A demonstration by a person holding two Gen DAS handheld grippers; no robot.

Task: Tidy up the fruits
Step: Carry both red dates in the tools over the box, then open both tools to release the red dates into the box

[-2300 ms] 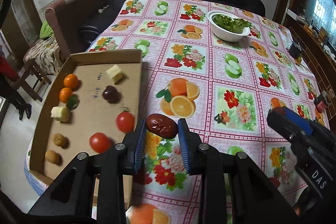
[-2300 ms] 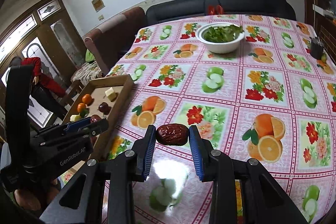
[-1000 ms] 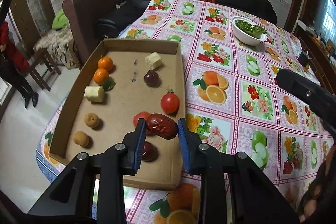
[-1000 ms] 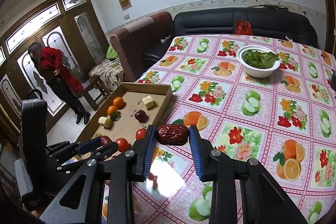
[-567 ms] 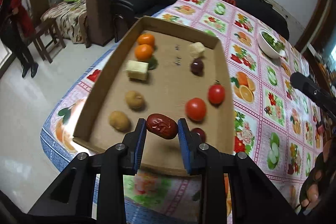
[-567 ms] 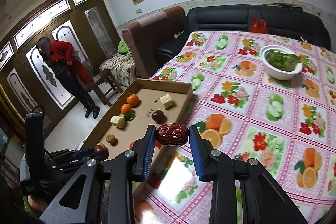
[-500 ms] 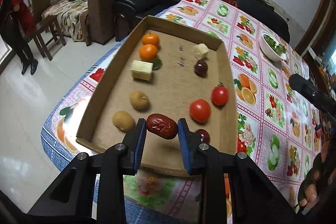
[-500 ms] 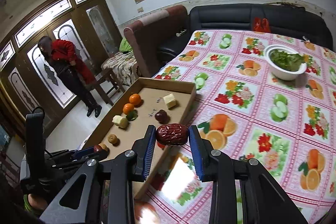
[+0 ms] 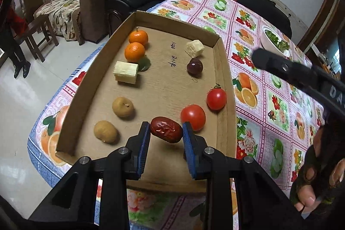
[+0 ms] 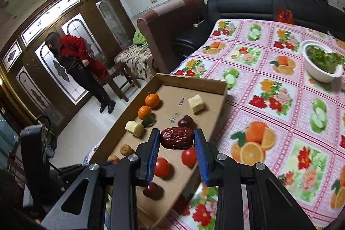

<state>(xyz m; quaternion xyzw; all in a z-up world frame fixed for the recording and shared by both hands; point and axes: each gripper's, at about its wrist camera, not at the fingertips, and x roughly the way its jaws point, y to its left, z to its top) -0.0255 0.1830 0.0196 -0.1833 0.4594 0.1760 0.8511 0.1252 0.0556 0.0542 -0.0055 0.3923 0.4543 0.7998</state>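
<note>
Tablecloth (image 10: pixel 280 100), pink with printed fruit, carries shallow brown cardboard tray (image 9: pixel 224 83). Left gripper (image 9: pixel 166 137) clamps wrinkled red date (image 9: pixel 166 132) above tray's near end, apparently not touching; previously over cloth. Right gripper (image 10: pixel 176 143) clamps second date (image 10: pixel 176 138).

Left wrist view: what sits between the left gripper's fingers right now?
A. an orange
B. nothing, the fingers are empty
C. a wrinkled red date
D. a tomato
C: the left gripper is shut on a wrinkled red date, held above the cardboard tray, while the tomatoes and oranges lie on the tray floor.
</note>
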